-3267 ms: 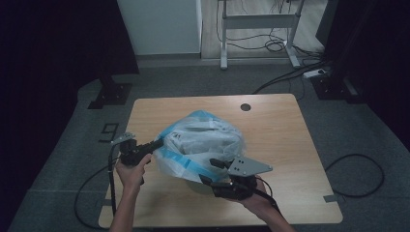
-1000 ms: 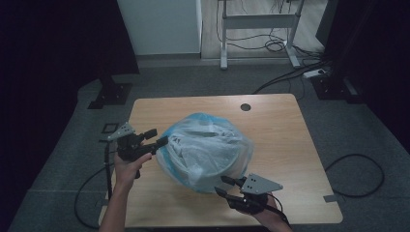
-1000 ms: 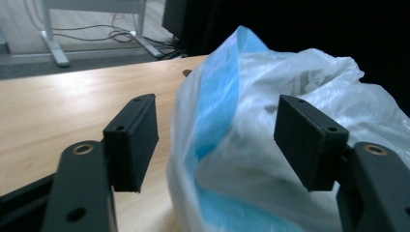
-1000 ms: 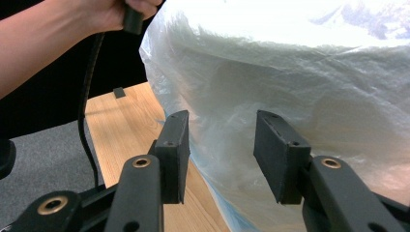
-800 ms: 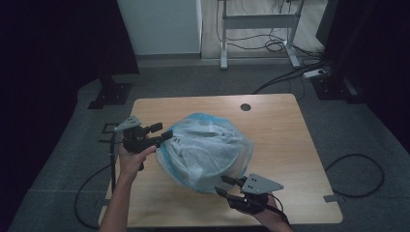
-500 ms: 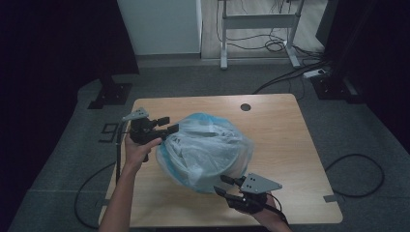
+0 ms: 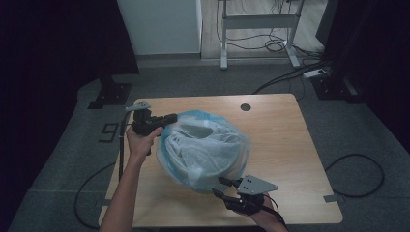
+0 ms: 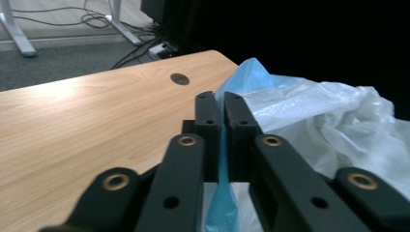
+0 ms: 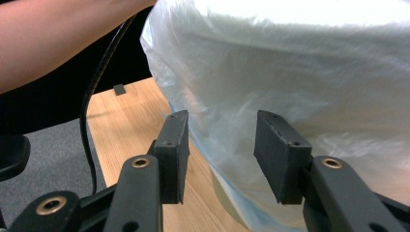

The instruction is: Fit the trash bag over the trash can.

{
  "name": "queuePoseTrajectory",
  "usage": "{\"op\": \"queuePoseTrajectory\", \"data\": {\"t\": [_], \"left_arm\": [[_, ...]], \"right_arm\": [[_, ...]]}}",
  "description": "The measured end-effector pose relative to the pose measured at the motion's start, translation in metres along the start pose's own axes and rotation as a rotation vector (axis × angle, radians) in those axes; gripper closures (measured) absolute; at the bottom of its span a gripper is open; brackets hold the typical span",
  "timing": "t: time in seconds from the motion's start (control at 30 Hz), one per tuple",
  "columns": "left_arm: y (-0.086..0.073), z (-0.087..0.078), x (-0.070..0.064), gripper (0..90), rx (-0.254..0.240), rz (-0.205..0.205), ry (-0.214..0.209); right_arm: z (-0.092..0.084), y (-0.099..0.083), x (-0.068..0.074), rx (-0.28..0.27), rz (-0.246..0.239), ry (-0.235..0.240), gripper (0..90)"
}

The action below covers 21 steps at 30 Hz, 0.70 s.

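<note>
High view shows us a big see-through plastic bag (image 7: 205,154) with a blue edge, pulled over a round bin that sits in the middle of the wooden worktop (image 7: 285,145). The bag looks thin, soft and very light, so we think it will crumple, slide and maybe tear if we tug hard.

Our left hand-held gripper (image 7: 170,117) is at the far left edge of the bag. Its jaws have just been closing, and in the left gripper view they are pressed together on a fold of the blue bag edge (image 8: 223,159). That rim seems the best place to hold, because the film is doubled there.

Our right hand-held gripper (image 7: 221,187) waits at the near side of the bag. In the right gripper view its jaws stand apart, just in front of the bag wall (image 9: 314,87), with nothing pinched. We would take the near rim next, gently.
</note>
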<state>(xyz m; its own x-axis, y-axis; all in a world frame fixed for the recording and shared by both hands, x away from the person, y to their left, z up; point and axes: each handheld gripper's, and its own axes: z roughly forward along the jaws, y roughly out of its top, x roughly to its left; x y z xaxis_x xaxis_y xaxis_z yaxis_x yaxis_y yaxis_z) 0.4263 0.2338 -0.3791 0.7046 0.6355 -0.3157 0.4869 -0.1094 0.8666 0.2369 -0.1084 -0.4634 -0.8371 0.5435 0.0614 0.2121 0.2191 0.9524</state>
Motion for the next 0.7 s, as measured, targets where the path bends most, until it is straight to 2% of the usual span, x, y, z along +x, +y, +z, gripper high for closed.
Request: {"op": "queuePoseTrajectory", "data": {"t": [0.17,0.33,0.5,0.7], "left_arm": [[-0.001,0.005,0.008,89.1,0.013,-0.011,0.011],[-0.005,0.014,0.016,89.2,0.056,-0.019,0.022],[-0.011,0.025,0.018,89.2,0.109,-0.024,0.029],[-0.018,0.029,0.018,88.8,0.122,-0.032,0.02]], "right_arm": [[0.007,-0.006,-0.005,0.018,0.012,0.022,54.7],[0.01,-0.014,-0.008,0.037,0.026,0.038,53.1],[0.014,-0.023,-0.011,0.062,0.038,0.039,52.8],[0.017,-0.034,-0.02,0.087,0.064,0.03,52.7]]}}
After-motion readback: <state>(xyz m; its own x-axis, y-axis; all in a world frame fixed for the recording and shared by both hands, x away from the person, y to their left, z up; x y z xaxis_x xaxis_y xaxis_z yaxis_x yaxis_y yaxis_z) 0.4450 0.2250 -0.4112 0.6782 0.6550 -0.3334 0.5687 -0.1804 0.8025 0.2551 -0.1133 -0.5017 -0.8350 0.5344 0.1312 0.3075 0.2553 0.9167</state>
